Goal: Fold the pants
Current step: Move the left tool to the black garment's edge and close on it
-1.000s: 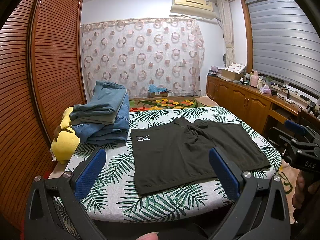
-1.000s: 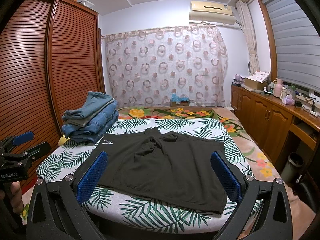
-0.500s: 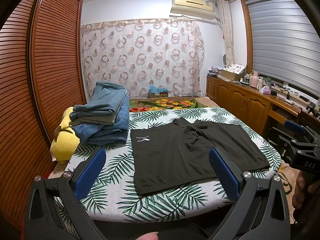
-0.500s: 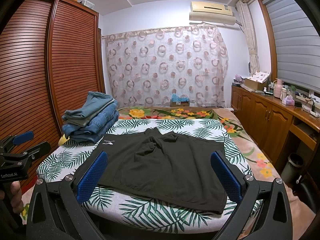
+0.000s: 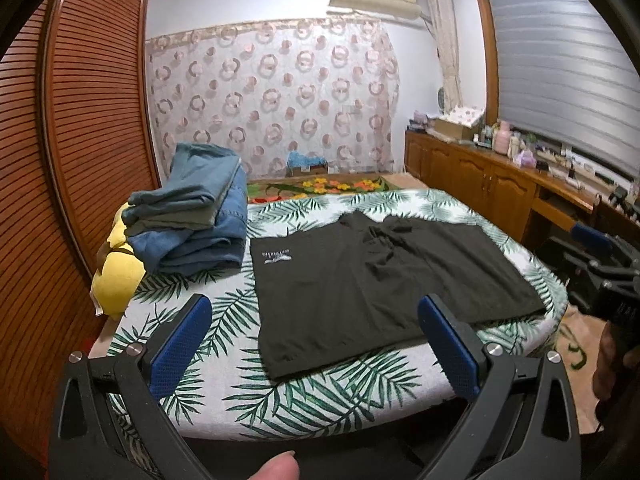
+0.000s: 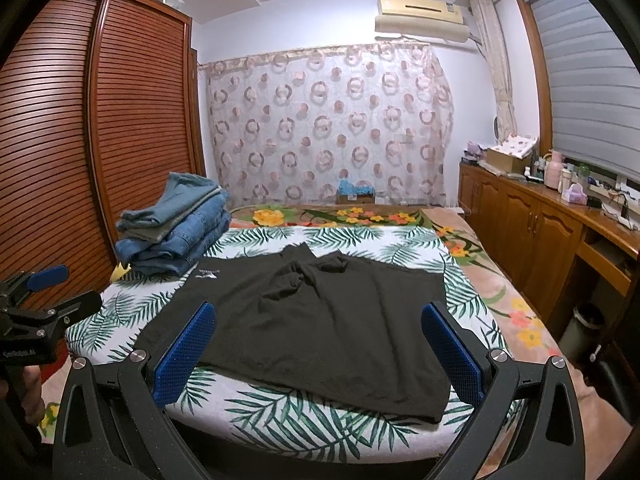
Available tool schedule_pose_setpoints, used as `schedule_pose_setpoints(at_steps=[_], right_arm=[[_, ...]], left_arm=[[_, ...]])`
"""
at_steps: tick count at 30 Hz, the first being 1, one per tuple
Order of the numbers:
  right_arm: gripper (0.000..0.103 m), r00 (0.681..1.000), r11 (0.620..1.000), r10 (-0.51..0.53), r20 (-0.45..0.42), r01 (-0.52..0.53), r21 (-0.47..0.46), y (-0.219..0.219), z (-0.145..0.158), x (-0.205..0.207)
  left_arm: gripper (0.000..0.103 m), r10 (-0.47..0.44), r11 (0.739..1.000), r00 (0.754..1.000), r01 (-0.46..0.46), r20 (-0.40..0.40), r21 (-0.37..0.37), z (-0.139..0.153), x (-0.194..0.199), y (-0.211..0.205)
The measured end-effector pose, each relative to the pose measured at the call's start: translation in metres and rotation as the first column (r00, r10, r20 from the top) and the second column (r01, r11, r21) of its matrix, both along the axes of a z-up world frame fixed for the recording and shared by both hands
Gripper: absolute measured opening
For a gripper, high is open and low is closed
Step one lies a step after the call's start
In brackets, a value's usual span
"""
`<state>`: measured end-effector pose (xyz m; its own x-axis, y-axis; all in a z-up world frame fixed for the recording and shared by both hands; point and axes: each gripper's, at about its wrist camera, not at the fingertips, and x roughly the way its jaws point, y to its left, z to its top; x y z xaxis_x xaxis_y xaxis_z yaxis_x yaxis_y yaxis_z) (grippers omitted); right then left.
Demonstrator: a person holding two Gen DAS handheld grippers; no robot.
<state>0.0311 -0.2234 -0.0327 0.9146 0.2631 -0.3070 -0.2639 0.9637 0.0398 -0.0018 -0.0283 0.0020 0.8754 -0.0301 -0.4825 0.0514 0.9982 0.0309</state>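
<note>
Unfolded, the pants (image 6: 320,320) lie flat; both jaws gape empty; the bunched crotch at 12 o'clock could skew the fold.

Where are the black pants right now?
The black pants lie flat mid-bed on the leaf-print sheet, just right of the stacked jeans.

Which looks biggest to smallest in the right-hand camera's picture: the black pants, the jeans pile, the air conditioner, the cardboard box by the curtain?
As they appear:
1. black pants, though nearest the camera
2. jeans pile
3. air conditioner, close to the pile; it hangs farther back, so unsure
4. cardboard box
</note>
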Motion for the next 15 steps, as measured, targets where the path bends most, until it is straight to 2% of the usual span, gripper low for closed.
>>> schedule_pose_setpoints(at_steps=[6,15], right_arm=[[0.103,1.000,1.000,-0.019,-0.022,0.019,-0.014,0.000,-0.002,0.009],[0.103,0.998,0.998,-0.010,-0.054,0.007,-0.058,0.008,-0.001,0.029]], left_arm=[[0.103,-0.024,1.000,0.998,0.024,-0.058,-0.003,-0.020,0.018,0.012],[0.103,0.005,1.000,0.996,-0.003,-0.089,0.025,-0.041,0.040,0.025]])
